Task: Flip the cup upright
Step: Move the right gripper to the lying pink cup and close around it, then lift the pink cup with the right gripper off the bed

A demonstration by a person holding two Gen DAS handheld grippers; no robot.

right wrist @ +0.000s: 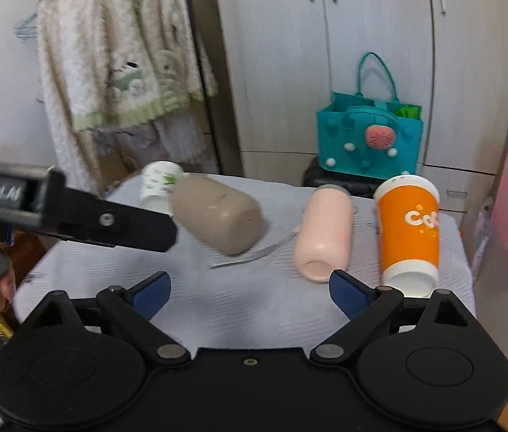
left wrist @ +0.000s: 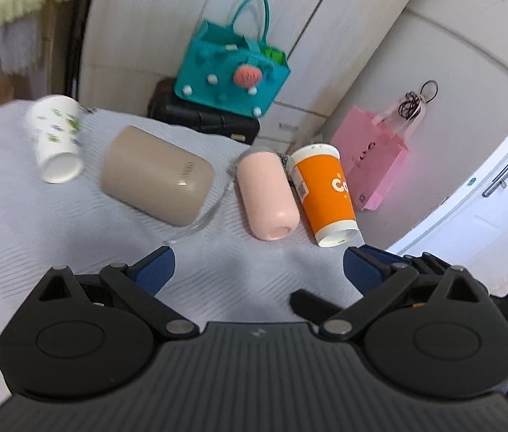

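Several cups lie on their sides on a table with a white cloth (left wrist: 73,237): a white cup with green print (left wrist: 55,136) (right wrist: 158,187), a wide beige cup (left wrist: 156,174) (right wrist: 217,212), a pink cup (left wrist: 266,194) (right wrist: 324,230) and an orange paper cup (left wrist: 326,194) (right wrist: 408,234). My left gripper (left wrist: 257,270) is open and empty, above the cloth in front of the pink cup. My right gripper (right wrist: 250,293) is open and empty, in front of the pink and orange cups. The left gripper's body (right wrist: 73,212) shows at the left of the right wrist view.
A teal felt bag (left wrist: 232,72) (right wrist: 369,140) sits on a black case (left wrist: 199,115) behind the table. A pink paper bag (left wrist: 376,158) hangs at the right. White cupboards (right wrist: 362,54) stand behind. A hanging garment (right wrist: 120,64) is at the left.
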